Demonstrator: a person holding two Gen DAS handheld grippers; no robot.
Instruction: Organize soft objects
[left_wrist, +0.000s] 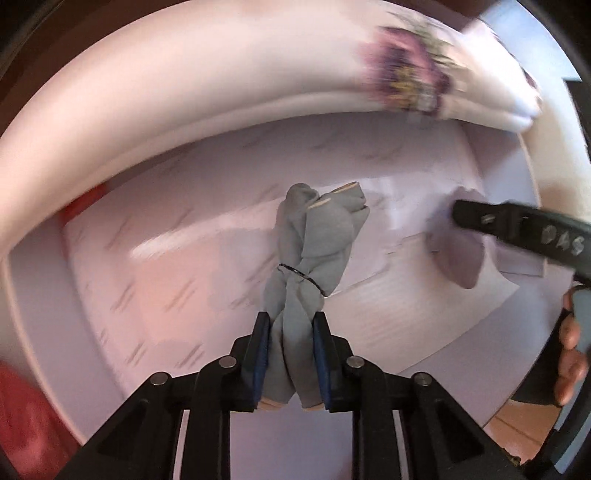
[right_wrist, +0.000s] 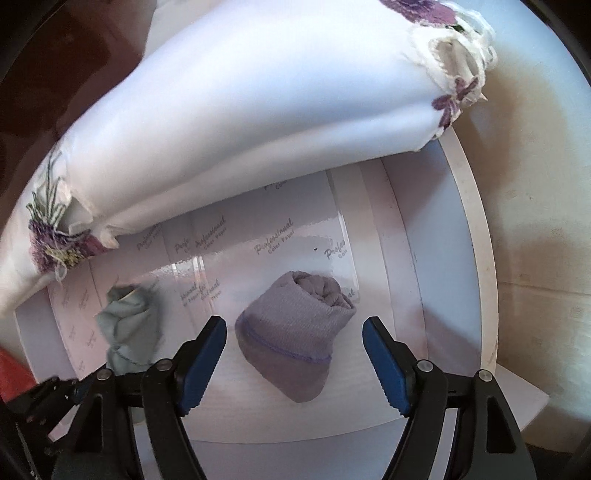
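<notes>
The left hand-held gripper (left_wrist: 290, 356) clamps the grey tied cloth bundle (left_wrist: 314, 240). The right hand-held gripper (right_wrist: 295, 363) stands open over the rolled purple sock (right_wrist: 295, 332), pads clear. A white embroidered cloth (right_wrist: 258, 103) lies at twelve o'clock.

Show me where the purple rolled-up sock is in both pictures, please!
Left wrist view: the purple sock lies at the right, partly behind the right gripper, on the pale paper.
Right wrist view: the same sock lies low in the middle, between the open blue fingers, untouched.
Shared landmark: the white cloth with purple flowers arches across the top of both.
</notes>
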